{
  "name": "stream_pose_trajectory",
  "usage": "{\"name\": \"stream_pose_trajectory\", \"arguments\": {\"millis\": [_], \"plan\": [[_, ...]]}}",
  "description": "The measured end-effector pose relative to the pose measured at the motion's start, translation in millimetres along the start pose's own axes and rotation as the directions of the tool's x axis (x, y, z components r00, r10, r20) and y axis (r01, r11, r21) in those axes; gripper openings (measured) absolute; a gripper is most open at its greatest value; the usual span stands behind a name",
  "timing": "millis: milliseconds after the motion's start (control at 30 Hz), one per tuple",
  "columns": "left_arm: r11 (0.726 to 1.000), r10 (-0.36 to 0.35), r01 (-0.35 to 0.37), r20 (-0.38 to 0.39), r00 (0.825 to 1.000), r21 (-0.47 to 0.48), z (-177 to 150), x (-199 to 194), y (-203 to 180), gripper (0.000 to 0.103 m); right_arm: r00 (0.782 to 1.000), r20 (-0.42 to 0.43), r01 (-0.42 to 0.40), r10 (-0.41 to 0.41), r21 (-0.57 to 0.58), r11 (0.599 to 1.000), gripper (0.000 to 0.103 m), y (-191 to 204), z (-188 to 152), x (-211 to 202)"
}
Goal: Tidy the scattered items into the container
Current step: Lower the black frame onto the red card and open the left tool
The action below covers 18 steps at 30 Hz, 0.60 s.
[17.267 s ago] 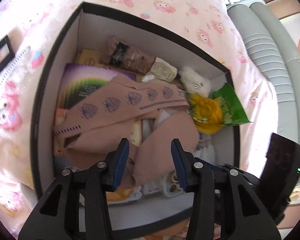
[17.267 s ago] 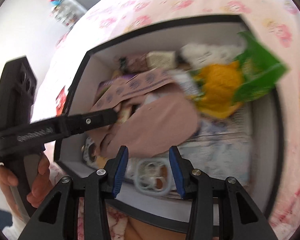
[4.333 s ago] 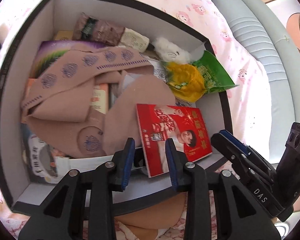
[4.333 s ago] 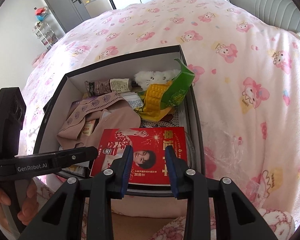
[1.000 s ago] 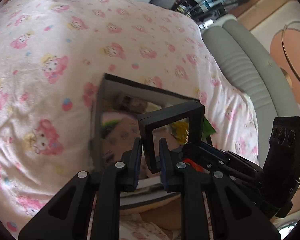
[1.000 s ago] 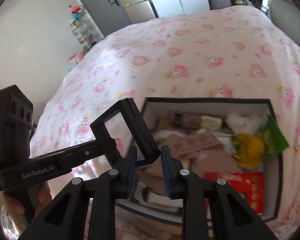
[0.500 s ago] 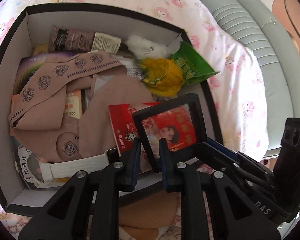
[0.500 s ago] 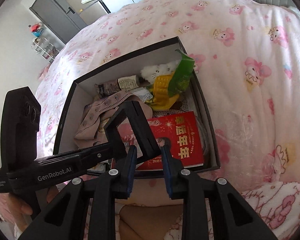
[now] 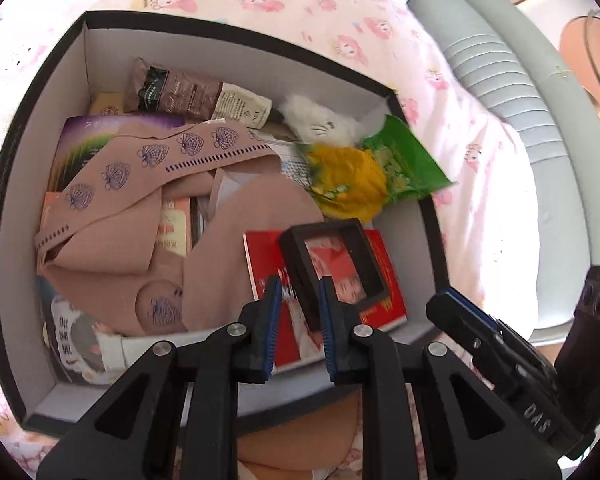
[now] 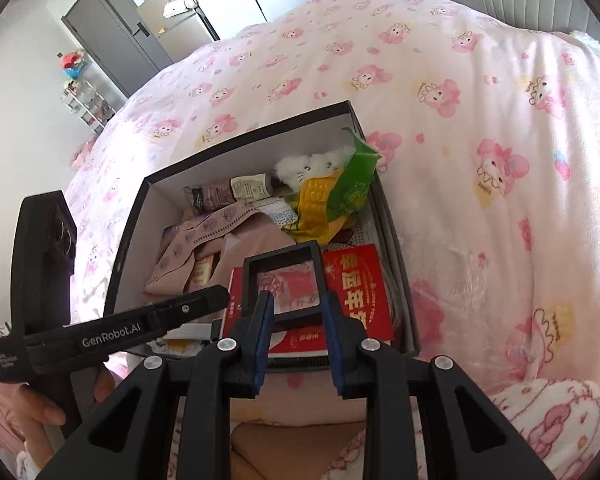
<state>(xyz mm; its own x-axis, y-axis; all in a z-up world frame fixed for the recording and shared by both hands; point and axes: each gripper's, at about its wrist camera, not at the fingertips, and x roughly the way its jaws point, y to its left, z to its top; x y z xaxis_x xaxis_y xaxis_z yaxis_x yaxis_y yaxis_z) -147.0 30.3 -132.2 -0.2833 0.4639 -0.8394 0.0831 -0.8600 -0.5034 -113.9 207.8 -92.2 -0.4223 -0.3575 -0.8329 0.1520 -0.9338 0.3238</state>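
A black square frame (image 9: 364, 260) (image 10: 278, 255) lies on a red booklet (image 9: 268, 264) (image 10: 356, 280) at the near right of the black box (image 9: 220, 68) (image 10: 152, 216). My left gripper (image 9: 298, 284) hovers over the frame's near corner, its jaws a narrow gap apart, with booklet showing beside the bar. From the right wrist view the left gripper (image 10: 220, 296) stops just short of the frame. My right gripper (image 10: 297, 296) hangs above the frame's near bar with its jaws slightly apart. In the left wrist view the right gripper (image 9: 440, 304) stands clear of the frame.
The box also holds a tan patterned cloth (image 9: 112, 240), a brown pouch (image 9: 180, 92), a white plush (image 9: 320, 124) and a green and yellow snack pack (image 9: 364, 176). It sits on a pink printed bed cover (image 10: 480, 100). A grey padded headboard (image 9: 500, 80) runs along the right.
Both grippers came down over the box with the frame between them. Half a second ago both tips overlapped it; now it lies squarer on the red booklet, off both tips.
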Motion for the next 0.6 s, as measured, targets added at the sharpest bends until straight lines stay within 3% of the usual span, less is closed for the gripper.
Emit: {"name": "stream_pose_trajectory", "arguments": {"millis": [133, 233, 267, 333, 400, 500, 600], "plan": [[1.000, 0.031, -0.031, -0.065, 0.997, -0.003, 14.2, 21.6, -6.9, 0.023, 1.000, -0.014, -0.007, 0.008, 0.032, 0.999, 0.022, -9.1, 7.1, 4.8], [1.000, 0.013, -0.012, -0.088, 0.996, 0.014, 16.4, 35.4, -12.9, 0.024, 1.000, -0.011, 0.003, -0.002, 0.041, 0.999, 0.022, -13.2, 9.3, 3.7], [1.000, -0.004, 0.006, -0.088, 0.996, 0.027, 15.9, 37.5, -16.5, 0.024, 1.000, -0.009, 0.008, -0.008, 0.043, 0.999, 0.022, -14.2, 9.2, 4.1], [0.994, -0.103, 0.107, -0.106, 0.989, 0.038, 13.9, 38.6, -23.1, 0.024, 1.000, -0.009, 0.008, -0.008, 0.065, 0.998, 0.022, -19.0, 7.9, 4.8], [0.985, -0.171, 0.173, -0.084, 0.982, 0.021, 12.7, 31.2, -22.4, 0.033, 1.000, -0.013, -0.006, 0.007, 0.083, 0.997, 0.022, -22.2, 6.7, 6.5], [0.990, -0.141, 0.141, -0.014, 0.990, 0.008, 11.6, 18.4, -12.7, 0.033, 1.000, -0.019, -0.007, 0.008, 0.071, 0.997, 0.022, -19.4, 3.5, 8.6], [0.992, -0.129, 0.129, -0.036, 0.991, -0.015, 7.6, 23.7, -5.2, 0.033, 1.000, -0.030, -0.001, 0.003, 0.056, 0.998, 0.022, -14.4, 1.3, 12.5]]}}
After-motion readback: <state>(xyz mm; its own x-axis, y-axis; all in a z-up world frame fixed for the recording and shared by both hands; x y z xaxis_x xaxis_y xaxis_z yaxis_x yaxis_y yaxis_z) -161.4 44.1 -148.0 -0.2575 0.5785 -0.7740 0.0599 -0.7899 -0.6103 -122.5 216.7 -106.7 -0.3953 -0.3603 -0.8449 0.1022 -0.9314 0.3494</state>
